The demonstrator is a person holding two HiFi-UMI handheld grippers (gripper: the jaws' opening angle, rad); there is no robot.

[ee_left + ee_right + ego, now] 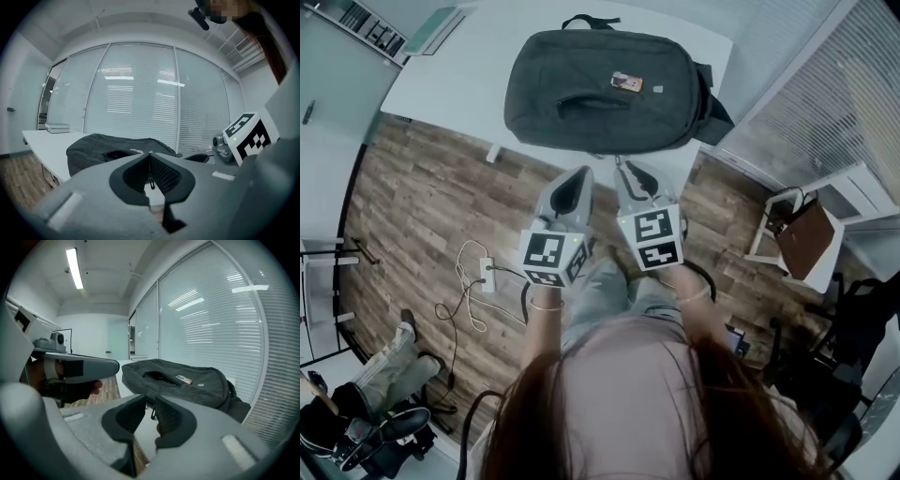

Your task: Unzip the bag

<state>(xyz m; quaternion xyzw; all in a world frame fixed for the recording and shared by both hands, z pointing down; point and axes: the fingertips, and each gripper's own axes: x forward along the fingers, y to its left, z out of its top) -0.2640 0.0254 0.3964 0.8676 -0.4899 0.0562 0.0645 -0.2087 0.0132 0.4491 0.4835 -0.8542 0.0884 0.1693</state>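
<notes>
A dark grey bag (600, 89) lies flat on the white table (450, 75), with an orange tag (626, 82) on top and a dark slit pocket (161, 376) beside it. Both grippers hover side by side just off the table's near edge, pointing at the bag. My left gripper (579, 176) has its jaws together at the tips (150, 154), with nothing in them. My right gripper (624, 167) stands with a narrow gap between its pads (150, 401). A small zipper pull (153, 413) shows in that gap; whether the pads touch it I cannot tell.
Window blinds (225, 324) run behind the table. On the wood floor lie a power strip with cables (483, 272) at left and a white stand with a brown bag (806, 234) at right. A seated person's legs (384, 375) are at lower left.
</notes>
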